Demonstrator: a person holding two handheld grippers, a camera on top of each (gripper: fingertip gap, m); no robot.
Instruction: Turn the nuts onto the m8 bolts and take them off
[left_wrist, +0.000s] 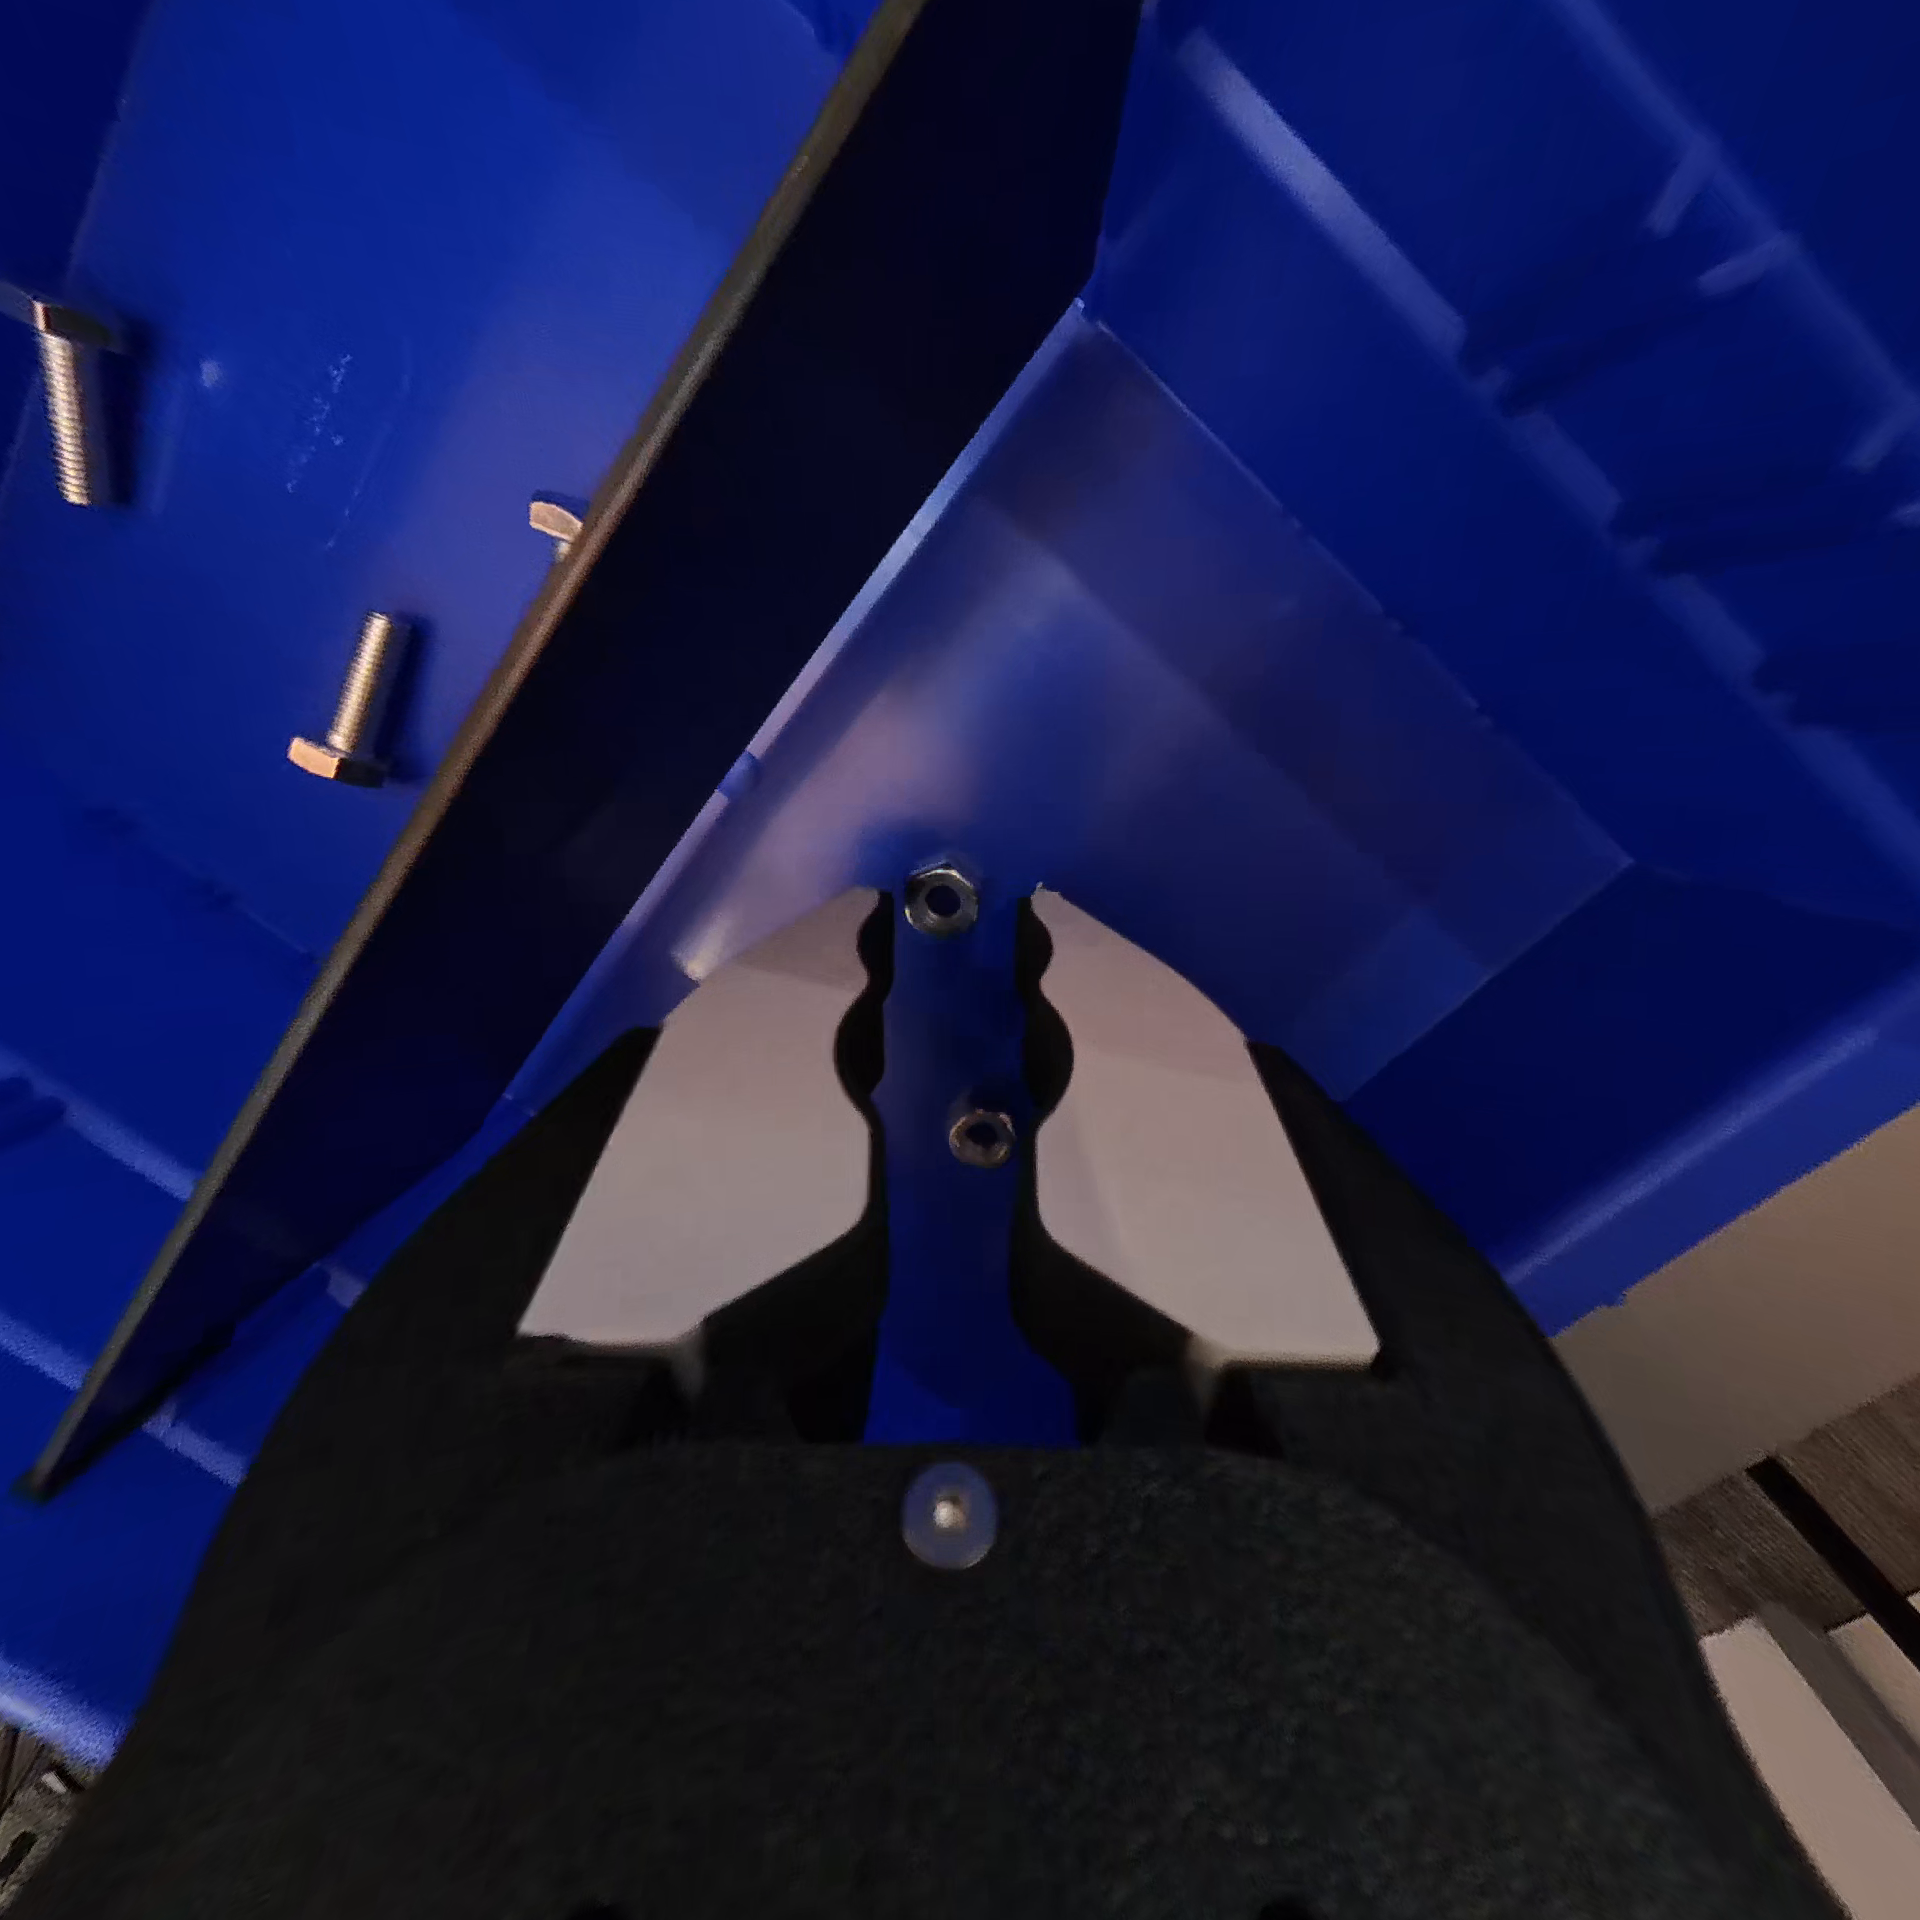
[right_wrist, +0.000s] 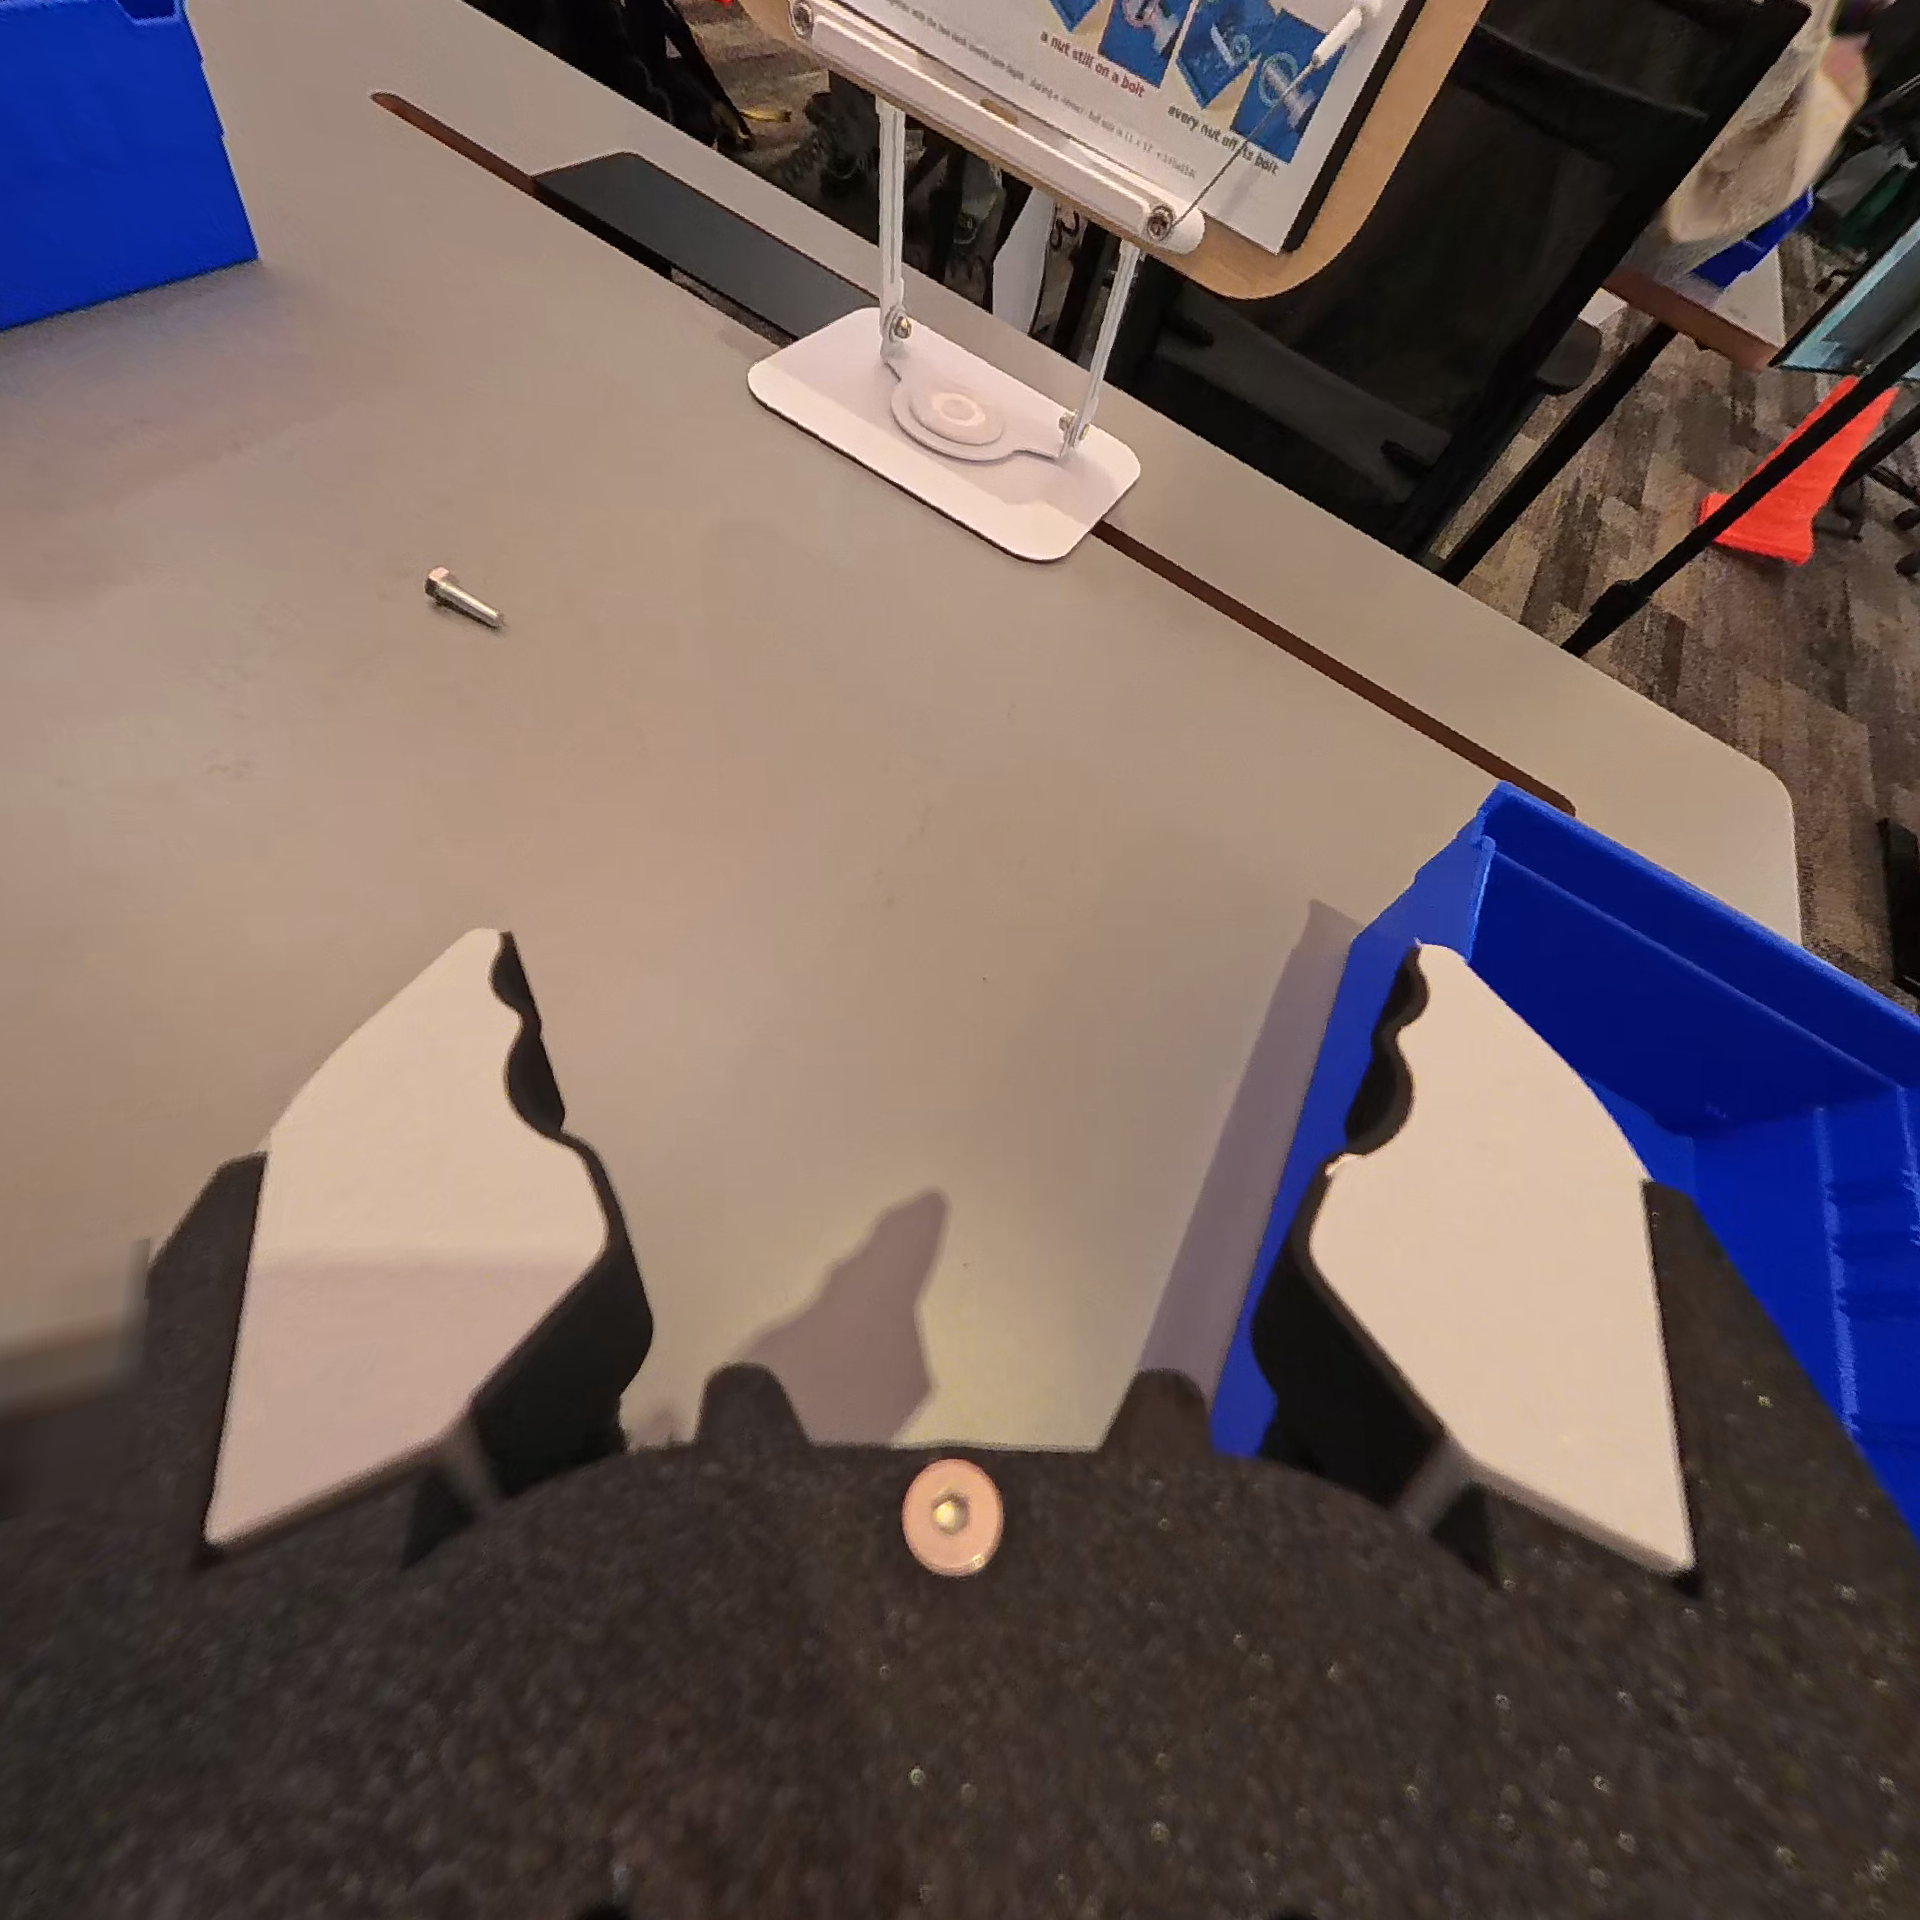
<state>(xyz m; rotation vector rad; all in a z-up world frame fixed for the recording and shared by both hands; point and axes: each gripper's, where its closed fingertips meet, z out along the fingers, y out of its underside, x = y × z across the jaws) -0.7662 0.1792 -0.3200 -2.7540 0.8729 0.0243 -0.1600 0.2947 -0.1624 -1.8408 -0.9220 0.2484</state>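
My left claw (left_wrist: 951, 914) reaches down into a blue bin (left_wrist: 1195, 665), its jaws a narrow gap apart with nothing clamped between them. 1 nut (left_wrist: 940, 902) lies on the bin floor right at the fingertips, and a 2nd nut (left_wrist: 982, 1136) lies lower down in the gap between the fingers. Beyond a dark divider (left_wrist: 831, 582), the neighbouring compartment holds 2 loose bolts (left_wrist: 353, 707), with the head of a 3rd poking out at the divider's edge.

My right claw (right_wrist: 961, 956) hovers wide open and empty over the grey table (right_wrist: 831, 779). A single bolt (right_wrist: 462, 600) lies on the table well ahead, to the left. Another blue bin (right_wrist: 1662, 987) sits just beside my right finger.
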